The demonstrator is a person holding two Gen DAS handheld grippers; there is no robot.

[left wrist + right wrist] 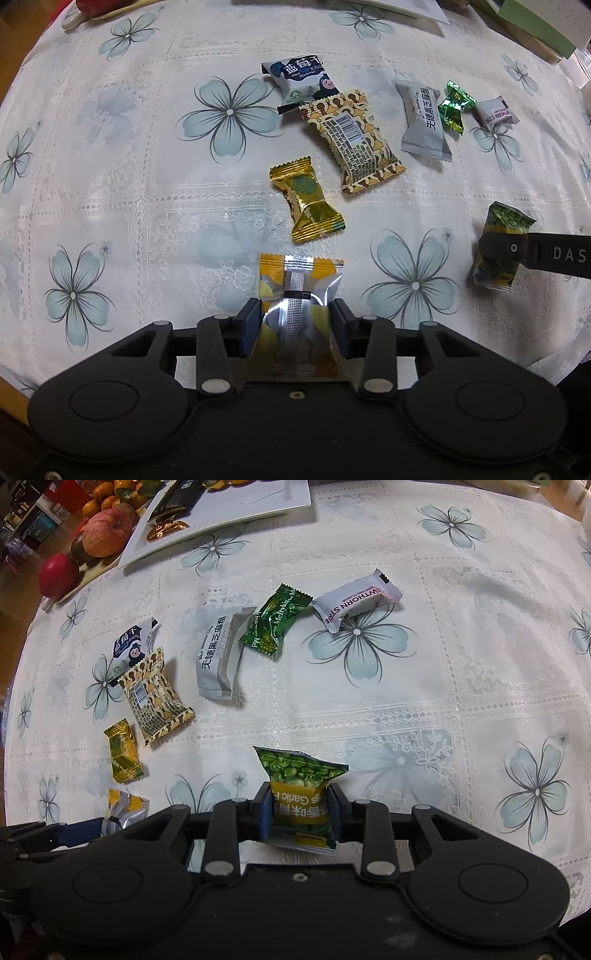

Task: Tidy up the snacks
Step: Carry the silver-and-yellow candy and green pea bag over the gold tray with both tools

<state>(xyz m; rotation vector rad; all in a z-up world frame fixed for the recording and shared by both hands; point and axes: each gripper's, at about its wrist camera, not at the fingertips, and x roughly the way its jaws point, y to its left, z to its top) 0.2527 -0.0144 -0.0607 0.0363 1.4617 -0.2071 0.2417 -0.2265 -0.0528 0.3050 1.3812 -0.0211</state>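
Observation:
My left gripper (295, 321) is shut on a silver-and-yellow snack packet (297, 291), also seen at the lower left of the right wrist view (123, 806). My right gripper (301, 805) is shut on a green garlic-pea packet (301, 775); it shows in the left wrist view (498, 254) at the right. Loose on the floral tablecloth lie a gold candy (306, 199), a brown nut packet (356, 142), a blueberry packet (299, 79), a grey sesame packet (424, 122), a green candy (454, 107) and a white hawthorn packet (354, 603).
A white tray (236, 513) with dark and gold snacks stands at the far left of the right wrist view, beside a board with apples (107, 531) and oranges. A green box (535, 26) sits at the table's far right in the left wrist view.

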